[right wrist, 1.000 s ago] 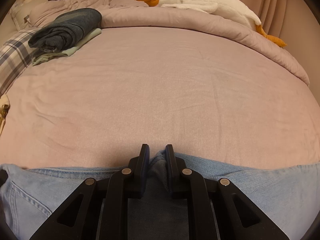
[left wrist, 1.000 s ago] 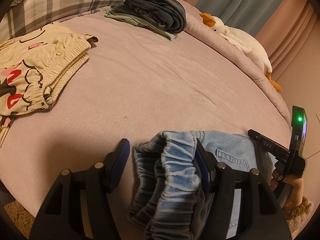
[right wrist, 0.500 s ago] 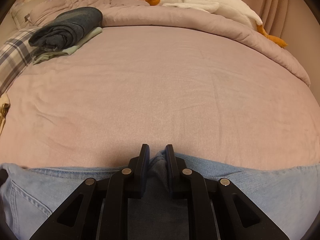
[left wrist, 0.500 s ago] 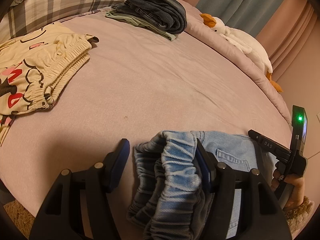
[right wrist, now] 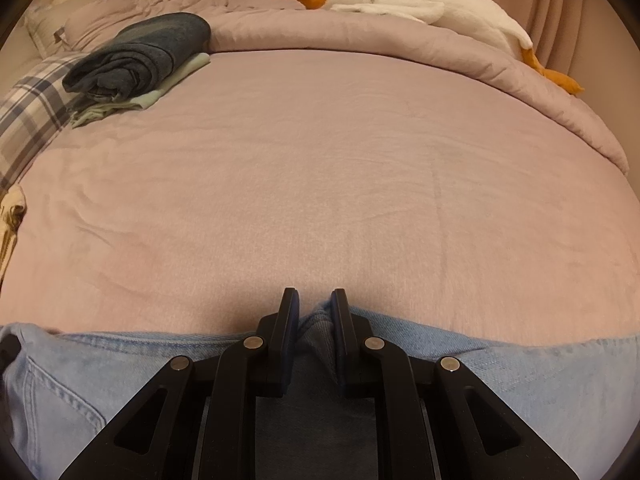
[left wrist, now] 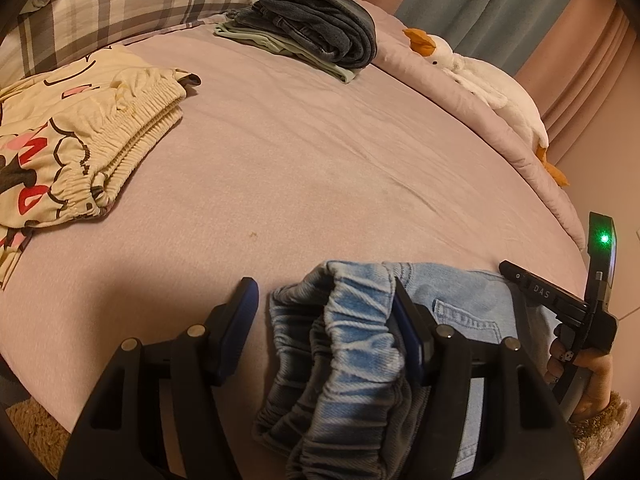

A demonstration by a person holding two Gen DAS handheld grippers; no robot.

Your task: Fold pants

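Left wrist view: left tongs (left wrist: 326, 316) gape around jeans (left wrist: 352, 344); right tongs (right wrist: 314, 312) pinch them.

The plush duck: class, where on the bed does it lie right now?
The plush duck lies along the rolled-back duvet at the bed's far edge, top right in both views, right of the folded dark pants.
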